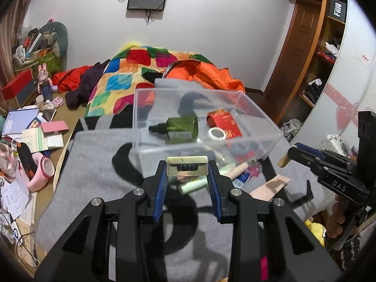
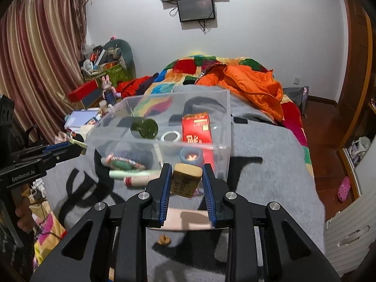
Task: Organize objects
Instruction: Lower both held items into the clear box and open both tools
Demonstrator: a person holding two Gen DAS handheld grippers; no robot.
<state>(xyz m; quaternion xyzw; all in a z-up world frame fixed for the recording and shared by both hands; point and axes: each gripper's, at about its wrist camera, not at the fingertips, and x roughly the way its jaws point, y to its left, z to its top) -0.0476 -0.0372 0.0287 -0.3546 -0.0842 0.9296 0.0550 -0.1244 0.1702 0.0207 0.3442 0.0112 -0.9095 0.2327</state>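
A clear plastic box (image 1: pixel 256 122) (image 2: pixel 223 117) stands on the grey blanket. Inside lie a green bottle (image 1: pixel 182 125) (image 2: pixel 144 129), a red packet (image 1: pixel 224 123) (image 2: pixel 196 128) and a tape roll (image 1: pixel 217 134) (image 2: pixel 171 137). My left gripper (image 1: pixel 187 168) (image 2: pixel 78 148) is shut on a flat cream piece (image 1: pixel 187 164), held in the air just before the box's near wall. My right gripper (image 2: pixel 186 169) (image 1: pixel 290 155) is shut on a tan wooden block (image 2: pixel 186 181) (image 1: pixel 283 161) with black lettering, raised near the box's front right corner.
Pale green tubes (image 1: pixel 192 185) (image 2: pixel 131 174), a pink tube (image 2: pixel 138 181), a beaded band (image 2: pixel 122 162) and a blue roll (image 2: pixel 191 156) lie before the box. A beige strip (image 1: pixel 270 188) (image 2: pixel 188 218) lies nearer. An orange jacket (image 2: pixel 253 87) and a patchwork quilt (image 1: pixel 122 80) lie behind.
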